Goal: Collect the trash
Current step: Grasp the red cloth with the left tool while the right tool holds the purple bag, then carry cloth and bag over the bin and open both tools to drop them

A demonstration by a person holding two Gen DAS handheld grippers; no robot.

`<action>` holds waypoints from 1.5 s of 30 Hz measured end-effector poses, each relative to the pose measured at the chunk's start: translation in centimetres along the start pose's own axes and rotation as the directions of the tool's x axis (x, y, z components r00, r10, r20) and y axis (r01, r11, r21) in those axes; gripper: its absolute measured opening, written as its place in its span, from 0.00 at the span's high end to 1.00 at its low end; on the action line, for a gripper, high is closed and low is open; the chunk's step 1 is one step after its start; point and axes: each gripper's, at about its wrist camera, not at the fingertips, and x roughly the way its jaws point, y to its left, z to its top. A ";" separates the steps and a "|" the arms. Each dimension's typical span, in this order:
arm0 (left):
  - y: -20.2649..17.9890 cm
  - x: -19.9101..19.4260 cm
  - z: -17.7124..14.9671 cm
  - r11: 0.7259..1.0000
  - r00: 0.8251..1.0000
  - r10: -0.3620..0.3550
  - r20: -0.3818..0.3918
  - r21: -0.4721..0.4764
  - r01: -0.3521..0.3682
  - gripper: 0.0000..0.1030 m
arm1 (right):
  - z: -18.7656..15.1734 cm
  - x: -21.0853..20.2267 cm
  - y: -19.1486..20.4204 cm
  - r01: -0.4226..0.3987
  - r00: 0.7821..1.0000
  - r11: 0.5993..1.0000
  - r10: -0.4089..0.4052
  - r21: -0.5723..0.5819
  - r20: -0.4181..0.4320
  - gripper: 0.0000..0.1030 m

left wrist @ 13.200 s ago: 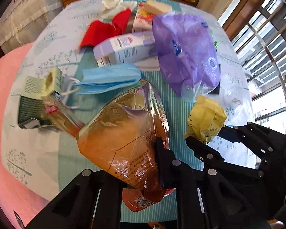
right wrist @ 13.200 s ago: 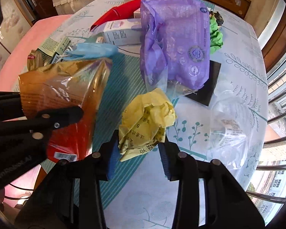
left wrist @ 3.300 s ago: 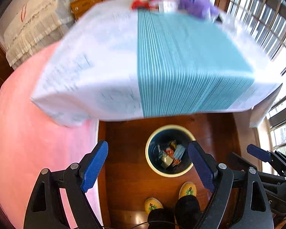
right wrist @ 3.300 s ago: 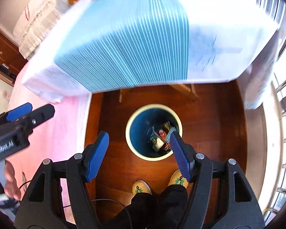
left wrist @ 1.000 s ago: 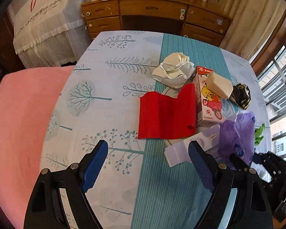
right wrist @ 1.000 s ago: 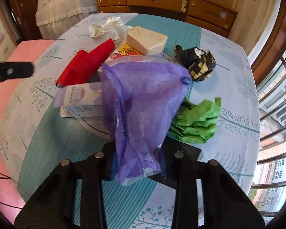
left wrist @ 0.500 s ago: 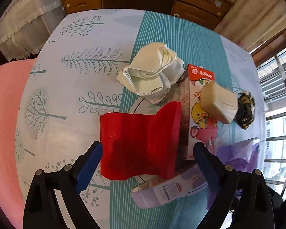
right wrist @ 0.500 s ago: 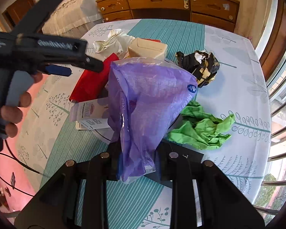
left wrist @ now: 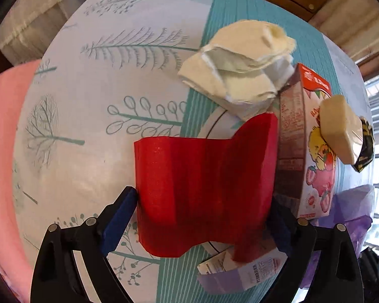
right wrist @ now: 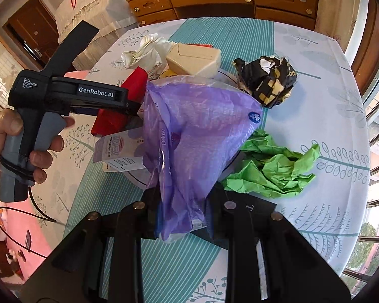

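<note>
A folded red paper (left wrist: 204,184) lies on the tablecloth (left wrist: 75,116) and fills the gap of my left gripper (left wrist: 200,204), which points straight down. Its jaws are closing; the blue left pad (left wrist: 121,209) sits at the paper's left edge, and the right pad is partly hidden under the paper's corner. My right gripper (right wrist: 183,194) is shut on the lower end of a purple plastic bag (right wrist: 197,131), which hangs up in front of the other trash. In the right wrist view a hand (right wrist: 25,136) holds the left tool over the red paper (right wrist: 113,118).
Around the red paper lie a white tissue wad (left wrist: 240,73), a strawberry drink carton (left wrist: 308,151), a beige box (left wrist: 338,126) and a lilac carton (left wrist: 240,272). A black-yellow wrapper (right wrist: 267,80), green crumpled paper (right wrist: 273,171) and a black card (right wrist: 252,209) lie to the right.
The left gripper has come down and forward onto the red paper, which now sits between its jaws. The right gripper keeps the purple bag and has barely moved.
</note>
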 end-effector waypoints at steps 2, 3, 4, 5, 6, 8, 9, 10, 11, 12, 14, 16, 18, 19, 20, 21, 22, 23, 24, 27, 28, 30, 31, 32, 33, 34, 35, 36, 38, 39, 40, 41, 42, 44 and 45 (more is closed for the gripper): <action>0.1 -0.2 0.1 1.000 1.000 0.001 0.011 -0.001 -0.001 0.15 | 0.0 0.1 -0.2 0.000 1.000 1.000 0.000 0.002 -0.003 0.78; 0.1 -0.4 0.1 1.000 1.000 0.011 0.019 0.007 -0.011 0.19 | -0.1 0.1 -0.2 0.001 1.000 1.000 -0.001 0.004 -0.003 0.78; 0.0 -0.6 0.1 1.000 0.999 0.023 0.034 0.015 -0.024 0.33 | -0.1 0.1 -0.3 0.003 1.000 1.000 -0.003 0.006 -0.003 0.78; -0.1 -0.9 0.1 0.999 0.998 0.035 0.048 0.022 -0.036 0.48 | -0.1 0.1 -0.3 0.003 1.000 1.000 -0.003 0.009 -0.003 0.78; -0.2 -1.2 0.1 0.999 0.998 0.024 0.052 0.025 -0.025 0.54 | -0.1 0.1 -0.3 0.004 1.000 1.000 -0.004 0.010 -0.003 0.78; -0.3 -1.7 -0.1 1.000 0.998 -0.006 0.057 0.023 0.004 0.75 | -0.1 -0.1 -0.3 0.006 1.000 1.000 -0.006 0.013 0.000 0.78; -0.4 -1.9 -0.3 1.000 0.998 0.007 0.063 0.025 -0.008 0.78 | -0.1 -0.3 -0.2 0.008 1.000 1.000 -0.008 0.012 0.004 0.78; -0.5 -2.3 -0.5 0.999 0.997 0.018 0.076 0.029 -0.020 0.82 | -0.1 -0.4 -0.1 0.009 1.000 1.000 -0.009 0.011 0.008 0.78; -0.8 -2.8 -0.9 0.999 0.995 0.024 0.092 0.034 -0.027 0.82 | -0.1 -0.6 0.1 0.011 1.000 1.000 -0.011 0.010 0.013 0.78; -1.0 -3.4 -1.3 0.999 0.993 0.031 0.110 0.037 -0.036 0.82 | 0.0 -0.8 0.2 0.012 1.000 1.000 -0.013 0.009 0.018 0.78; -1.0 -5.0 -2.3 0.998 0.988 0.037 0.148 0.044 -0.044 0.83 | -0.1 -1.4 0.7 0.015 0.999 1.000 -0.015 0.005 0.031 0.78; -1.2 -7.1 -3.2 0.997 0.981 0.044 0.188 0.049 -0.054 0.83 | -0.1 -2.1 1.3 0.017 0.999 1.000 -0.017 0.000 0.043 0.78; -1.0 -9.1 -4.6 0.996 0.970 0.050 0.237 0.066 -0.067 0.83 | -0.3 -3.0 2.0 0.023 0.998 1.000 -0.023 -0.005 0.063 0.78; -0.7 -9.9 -5.4 0.995 0.966 0.054 0.251 0.071 -0.075 0.83 | -0.3 -3.4 2.4 0.024 0.997 1.000 -0.024 -0.005 0.070 0.78; -0.5 -10.9 -6.4 0.993 0.961 0.059 0.268 0.080 -0.083 0.83 | -0.4 -3.8 2.7 0.025 0.997 1.000 -0.025 -0.003 0.078 0.78; -0.3 -11.8 -7.2 0.992 0.957 0.062 0.283 0.089 -0.090 0.83 | -0.5 -4.3 3.1 0.028 0.996 1.000 -0.028 0.000 0.087 0.78; -0.3 -12.8 -8.5 0.990 0.952 0.065 0.299 0.099 -0.099 0.83 | -0.6 -4.8 3.5 0.031 0.995 1.000 -0.031 0.000 0.094 0.78; -0.2 -13.7 -9.7 0.989 0.948 0.064 0.312 0.109 -0.103 0.83 | -0.8 -5.3 3.9 0.035 0.994 0.999 -0.035 0.000 0.099 0.78; 0.2 -14.5 -11.3 0.988 0.945 0.059 0.322 0.119 -0.102 0.83 | -1.1 -5.8 4.5 0.042 0.994 0.999 -0.041 0.000 0.103 0.78; 0.8 -16.3 -15.8 0.984 0.938 0.032 0.344 0.155 -0.090 0.83 | -2.0 -7.0 6.2 0.061 0.993 0.998 -0.061 0.001 0.104 0.78; 1.0 -16.7 -17.3 0.982 0.938 0.024 0.347 0.166 -0.087 0.83 | -2.6 -7.5 7.0 0.072 0.992 0.997 -0.072 0.003 0.106 0.78; 1.5 -17.2 -20.0 0.980 0.935 0.003 0.354 0.185 -0.073 0.83 | -3.9 -8.4 8.5 0.099 0.988 0.995 -0.101 0.015 0.117 0.78; 2.1 -17.3 -21.5 0.978 0.934 -0.010 0.358 0.198 -0.066 0.83 | -4.8 -9.0 9.4 0.114 0.985 0.993 -0.116 0.024 0.125 0.78; 2.5 -17.5 -22.7 0.976 0.932 -0.022 0.361 0.209 -0.058 0.83 | -5.6 -9.4 10.1 0.125 0.983 0.992 -0.128 0.036 0.131 0.78; 2.9 -17.7 -24.0 0.974 0.932 -0.038 0.362 0.221 -0.046 0.83 | -6.7 -9.9 11.1 0.140 0.980 0.989 -0.146 0.058 0.134 0.78; 3.5 -17.9 -25.3 0.971 0.931 -0.052 0.361 0.234 -0.036 0.83 | -7.7 -10.2 11.7 0.145 0.979 0.987 -0.154 0.076 0.135 0.78; 3.8 -18.0 -26.5 0.968 0.930 -0.062 0.363 0.247 -0.033 0.83 | -9.0 -10.6 12.7 0.148 0.978 0.984 -0.161 0.098 0.134 0.78; 4.2 -18.3 -27.9 0.964 0.927 -0.069 0.369 0.263 -0.033 0.83 | -10.4 -11.0 13.7 0.158 0.976 0.980 -0.173 0.119 0.132 0.78; 5.1 -18.8 -30.9 0.954 0.919 -0.084 0.385 0.296 -0.037 0.83 | -12.9 -11.5 15.4 0.179 0.972 0.974 -0.197 0.141 0.127 0.79; 5.6 -19.0 -32.3 0.950 0.916 -0.092 0.391 0.309 -0.037 0.83 | -14.3 -11.7 16.3 0.190 0.970 0.970 -0.210 0.150 0.125 0.79; 6.2 -19.1 -33.8 0.946 0.914 -0.100 0.394 0.323 -0.036 0.83 | -16.1 -12.1 17.4 0.205 0.966 0.964 -0.227 0.167 0.123 0.79; 6.7 -19.3 -35.2 0.941 0.913 -0.108 0.394 0.336 -0.034 0.83 | -17.4 -12.4 18.2 0.215 0.964 0.959 -0.239 0.184 0.120 0.79; 7.2 -19.4 -36.8 0.936 0.912 -0.116 0.393 0.350 -0.031 0.83 | -18.8 -12.6 18.8 0.221 0.962 0.954 -0.247 0.201 0.115 0.79; 8.1 -19.5 -39.6 0.924 0.911 -0.129 0.391 0.381 -0.032 0.83 | -22.2 -13.3 20.2 0.231 0.960 0.942 -0.262 0.243 0.102 0.79; 8.5 -19.6 -40.9 0.918 0.911 -0.134 0.390 0.394 -0.034 0.83 | -23.4 -13.5 20.6 0.238 0.958 0.939 -0.269 0.249 0.099 0.79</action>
